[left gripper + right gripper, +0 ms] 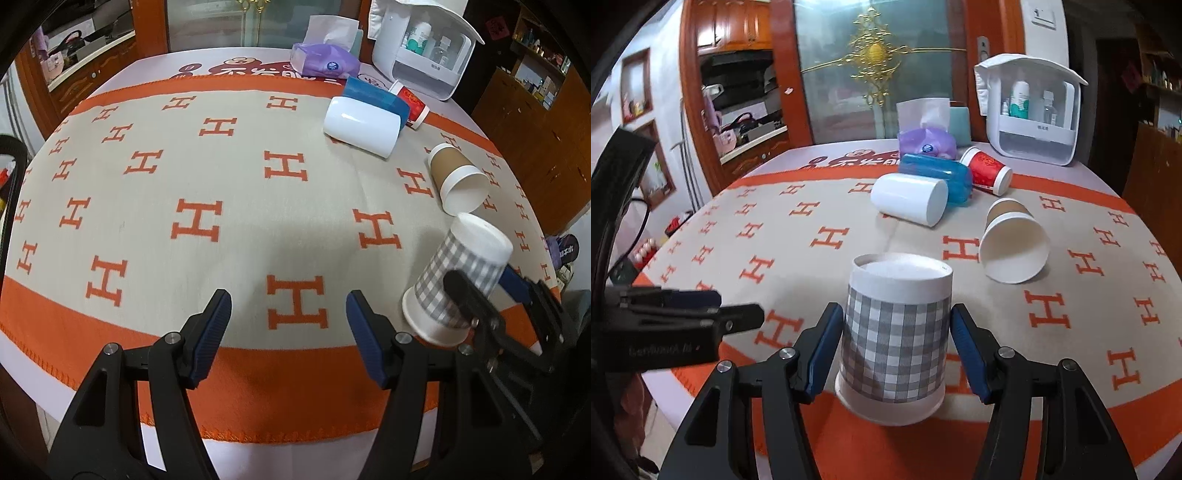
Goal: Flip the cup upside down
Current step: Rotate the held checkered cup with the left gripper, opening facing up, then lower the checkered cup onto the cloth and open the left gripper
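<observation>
A grey-checked paper cup (895, 332) is upside down, base up and rim down, between the fingers of my right gripper (897, 345). The blue pads touch its sides, so the gripper is shut on it. The cup is slightly tilted, its rim at or just above the orange and beige cloth (1052, 362). In the left wrist view the same cup (456, 275) is at the right, held by the right gripper (480, 295). My left gripper (288, 325) is open and empty, above the cloth's front edge, left of the cup.
A brown paper cup (1012, 240) lies on its side behind. Further back lie a white cup (908, 197), a blue case (938, 175) and a red cup (986, 171). A purple tissue pack (925, 142) and a white organiser (1030, 114) stand at the back.
</observation>
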The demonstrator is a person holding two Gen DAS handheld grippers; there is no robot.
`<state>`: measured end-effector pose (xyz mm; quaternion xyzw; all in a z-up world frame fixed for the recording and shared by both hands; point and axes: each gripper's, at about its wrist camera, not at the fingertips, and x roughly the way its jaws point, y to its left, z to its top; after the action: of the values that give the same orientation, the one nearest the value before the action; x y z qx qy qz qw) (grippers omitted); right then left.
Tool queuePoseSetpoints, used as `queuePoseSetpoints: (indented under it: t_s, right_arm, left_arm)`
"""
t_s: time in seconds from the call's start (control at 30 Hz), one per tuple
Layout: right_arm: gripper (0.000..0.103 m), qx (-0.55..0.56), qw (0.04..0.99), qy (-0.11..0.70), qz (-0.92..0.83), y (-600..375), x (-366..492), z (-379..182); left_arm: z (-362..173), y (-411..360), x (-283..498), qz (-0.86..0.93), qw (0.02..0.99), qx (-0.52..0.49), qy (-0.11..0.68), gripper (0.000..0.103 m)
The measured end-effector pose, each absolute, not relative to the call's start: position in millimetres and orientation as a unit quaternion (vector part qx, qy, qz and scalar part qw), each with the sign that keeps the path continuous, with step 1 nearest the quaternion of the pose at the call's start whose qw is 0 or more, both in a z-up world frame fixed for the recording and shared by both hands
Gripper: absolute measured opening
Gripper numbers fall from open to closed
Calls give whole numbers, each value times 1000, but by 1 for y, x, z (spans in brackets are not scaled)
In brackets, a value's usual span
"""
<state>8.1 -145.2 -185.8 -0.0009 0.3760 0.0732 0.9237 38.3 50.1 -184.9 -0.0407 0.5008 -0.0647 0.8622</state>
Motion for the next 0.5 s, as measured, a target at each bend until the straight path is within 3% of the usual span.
queuePoseSetpoints:
  t_s: [0.3, 0.5]
  right_arm:
    - [63, -7, 921, 383, 75, -143, -7, -193]
    - [85, -9, 921, 381, 79, -142, -16, -195]
  left_arm:
    - [-182, 44, 23, -68, 871, -26, 486, 63]
    - [-185, 45, 16, -66, 870, -28, 488, 68]
